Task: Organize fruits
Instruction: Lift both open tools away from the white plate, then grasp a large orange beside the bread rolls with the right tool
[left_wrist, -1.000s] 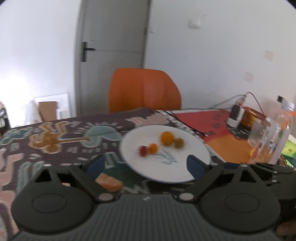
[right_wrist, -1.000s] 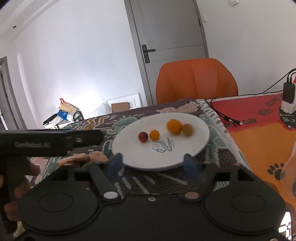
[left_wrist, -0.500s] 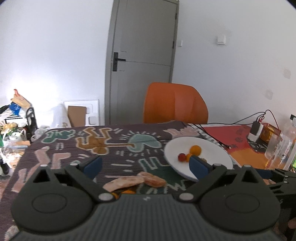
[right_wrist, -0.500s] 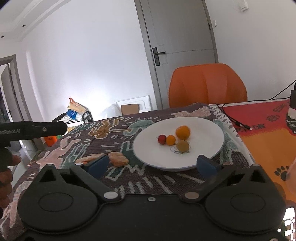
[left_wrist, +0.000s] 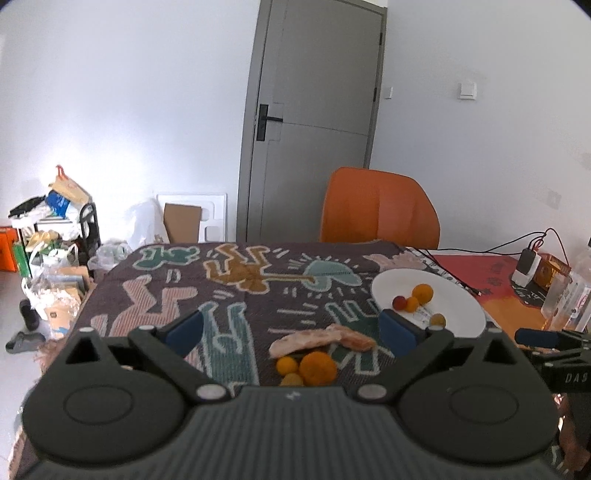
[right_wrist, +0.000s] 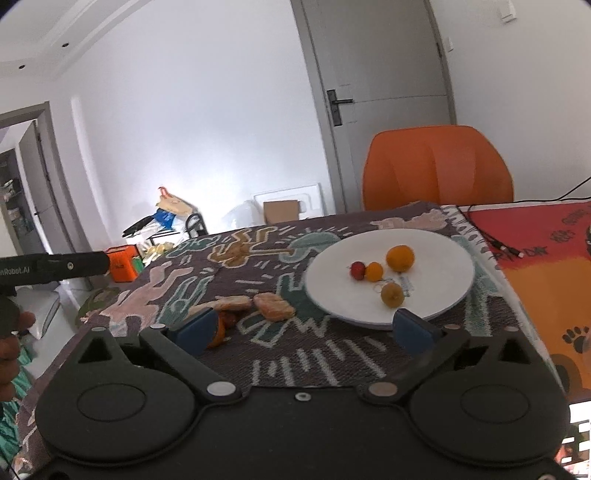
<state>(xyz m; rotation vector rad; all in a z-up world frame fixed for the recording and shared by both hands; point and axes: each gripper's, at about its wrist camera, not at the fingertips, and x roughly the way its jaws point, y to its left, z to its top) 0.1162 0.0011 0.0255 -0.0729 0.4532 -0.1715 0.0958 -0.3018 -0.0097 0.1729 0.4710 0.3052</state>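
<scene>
Both grippers, left and right, gape wide, empty. Four fruits sit sorted on the plate; three loose fruits lie on the cloth beside peel, likely next.

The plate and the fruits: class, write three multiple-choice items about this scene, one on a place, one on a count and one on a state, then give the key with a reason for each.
1. Where do the peel pieces lie?
A. on the plate
B. on the patterned cloth beside the plate
C. on the chair

2. How many fruits lie on the white plate?
A. two
B. four
C. six

3. How does the left gripper stand?
A. open and empty
B. shut on an orange
C. shut on the plate

Key: 1 B, they rest on the patterned cloth, left of the rim. 2 B, one red, three orange to yellow. 3 A, its fingers are spread with nothing between.
</scene>
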